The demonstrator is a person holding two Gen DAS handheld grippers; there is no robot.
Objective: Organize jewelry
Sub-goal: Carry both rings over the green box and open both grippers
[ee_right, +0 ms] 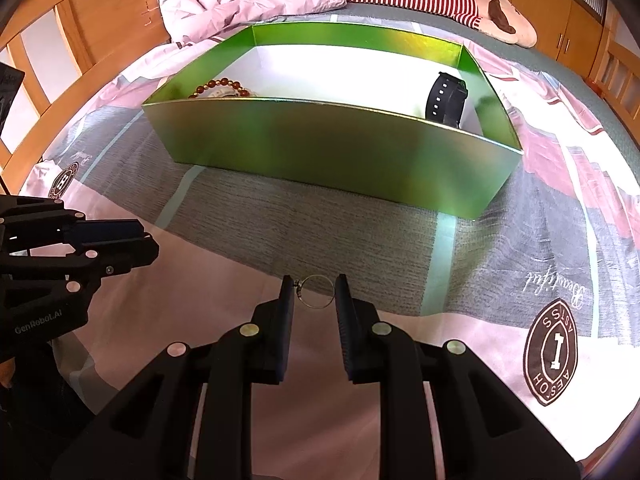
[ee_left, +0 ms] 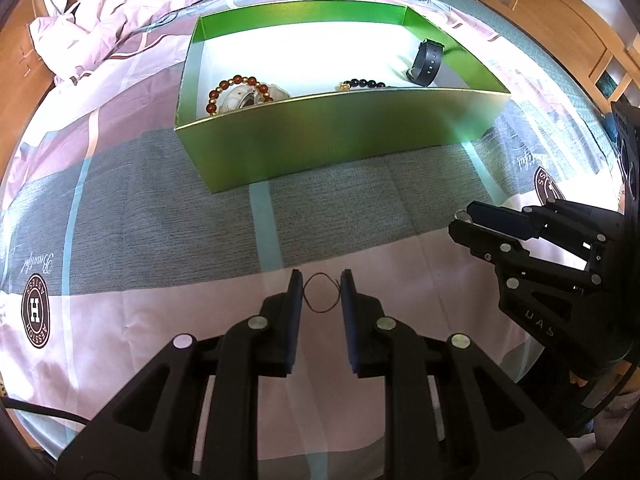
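A green box [ee_left: 320, 128] stands on the bed, also in the right wrist view [ee_right: 328, 148]. In it lie a brown bead bracelet [ee_left: 236, 92], a black bead bracelet [ee_left: 362, 84] and a black watch [ee_left: 426, 62]. My left gripper [ee_left: 321, 292] is low over the sheet, its jaws around a thin dark cord loop [ee_left: 321, 293] that touches both pads. My right gripper [ee_right: 314, 292] holds a thin silver ring [ee_right: 316, 292] between its pads; it shows in the left wrist view [ee_left: 466, 220] at the right.
A crumpled pink duvet [ee_left: 132, 4] lies behind the box at the left. A striped plush toy [ee_right: 440, 0] lies at the back. Wooden bed rails [ee_right: 60, 40] ring the bed. The patterned sheet [ee_left: 160, 220] spreads in front of the box.
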